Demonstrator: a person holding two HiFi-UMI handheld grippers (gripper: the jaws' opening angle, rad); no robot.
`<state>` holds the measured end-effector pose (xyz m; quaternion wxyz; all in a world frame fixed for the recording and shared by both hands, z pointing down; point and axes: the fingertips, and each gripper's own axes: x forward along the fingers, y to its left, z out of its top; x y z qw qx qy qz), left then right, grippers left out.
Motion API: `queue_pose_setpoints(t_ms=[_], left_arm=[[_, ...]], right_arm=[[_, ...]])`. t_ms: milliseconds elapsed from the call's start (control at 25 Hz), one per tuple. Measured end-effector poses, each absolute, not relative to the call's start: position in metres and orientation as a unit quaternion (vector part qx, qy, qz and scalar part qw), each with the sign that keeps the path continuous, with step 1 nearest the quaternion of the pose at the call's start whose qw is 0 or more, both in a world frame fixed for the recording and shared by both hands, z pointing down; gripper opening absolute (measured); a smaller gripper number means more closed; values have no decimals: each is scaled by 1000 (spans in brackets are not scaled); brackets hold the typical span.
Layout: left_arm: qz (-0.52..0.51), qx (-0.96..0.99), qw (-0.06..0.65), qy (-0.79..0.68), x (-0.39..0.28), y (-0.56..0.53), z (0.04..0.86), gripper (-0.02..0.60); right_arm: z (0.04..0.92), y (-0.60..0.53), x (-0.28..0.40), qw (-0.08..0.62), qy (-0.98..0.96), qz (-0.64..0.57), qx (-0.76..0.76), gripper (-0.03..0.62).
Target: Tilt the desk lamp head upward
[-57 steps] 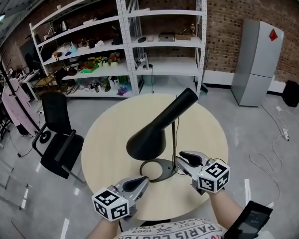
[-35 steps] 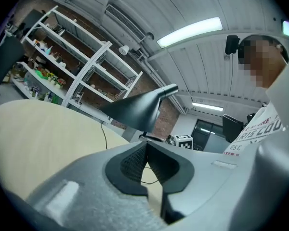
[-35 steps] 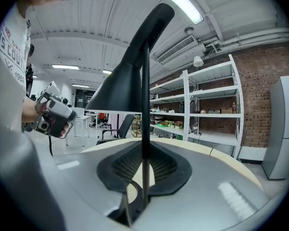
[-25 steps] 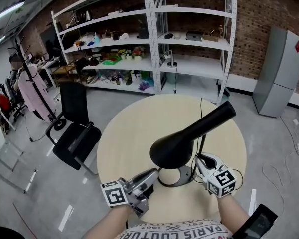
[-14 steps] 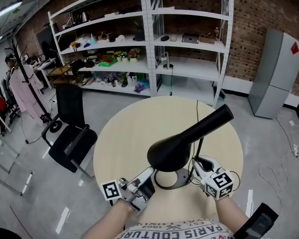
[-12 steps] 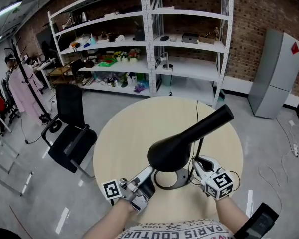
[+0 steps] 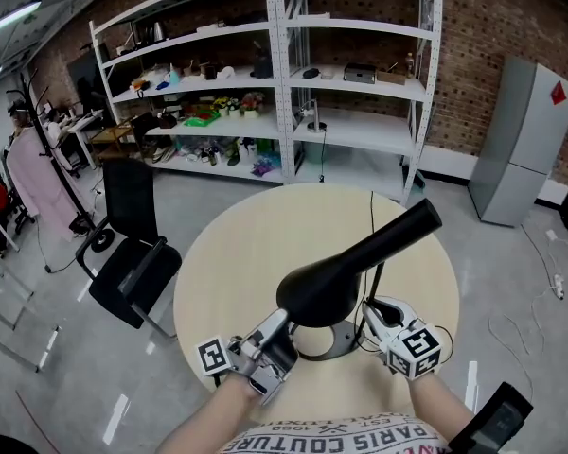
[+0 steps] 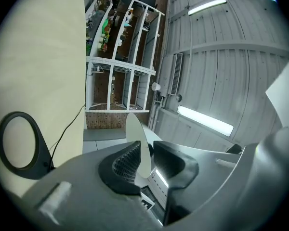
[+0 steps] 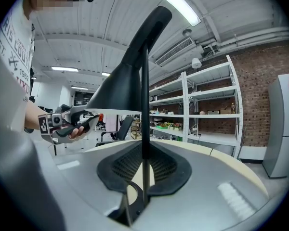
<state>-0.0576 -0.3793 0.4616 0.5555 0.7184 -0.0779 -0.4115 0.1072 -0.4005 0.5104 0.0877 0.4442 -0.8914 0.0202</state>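
White metal shelving [image 7: 355, 129] fills the back of the room against a brick wall, loaded with small items too far off to identify. In front of it stands a round, pale wooden worktop [image 7: 256, 244]. A grey refrigerator [image 7: 513, 140] stands to the right, and a black office chair [image 7: 133, 268] sits on the floor to the left of the worktop.

A black desk lamp stands on the near part of the worktop. Its cone-shaped lamp head [image 7: 346, 268] slants, with the narrow end high and pointing away to the right and the wide mouth low and turned toward the person. Below it, the ring base [image 7: 344, 339] lies flat on the wood. A thin black stem [image 9: 145, 105] rises upright from the base to the head.

The right gripper [image 7: 371, 312] comes in from the right, close to level. Its fingers are closed on the stem just above the base, so the rod runs straight up between the two ribbed pads.

The left gripper [image 7: 279, 327] is rolled onto its side, and its tips sit at the near left rim of the lamp head's mouth. Its fingers are drawn close onto the thin pale edge of that rim, which lies against one pad, with only a dark slit beside the other.

A thin dark cord [image 7: 371, 220] runs from the lamp across the worktop to its far edge.
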Motion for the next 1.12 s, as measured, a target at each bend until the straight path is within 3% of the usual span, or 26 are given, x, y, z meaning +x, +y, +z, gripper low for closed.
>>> queue_pose_setpoints(t_ms=[240, 1120], left_arm=[[-430, 706, 560, -59, -60, -379, 457, 38], [-438, 698, 564, -47, -68, -383, 451, 23]], right_arm=[[513, -400, 105, 89, -892, 15, 444, 37], [516, -401, 107, 81, -889, 14, 450, 37]])
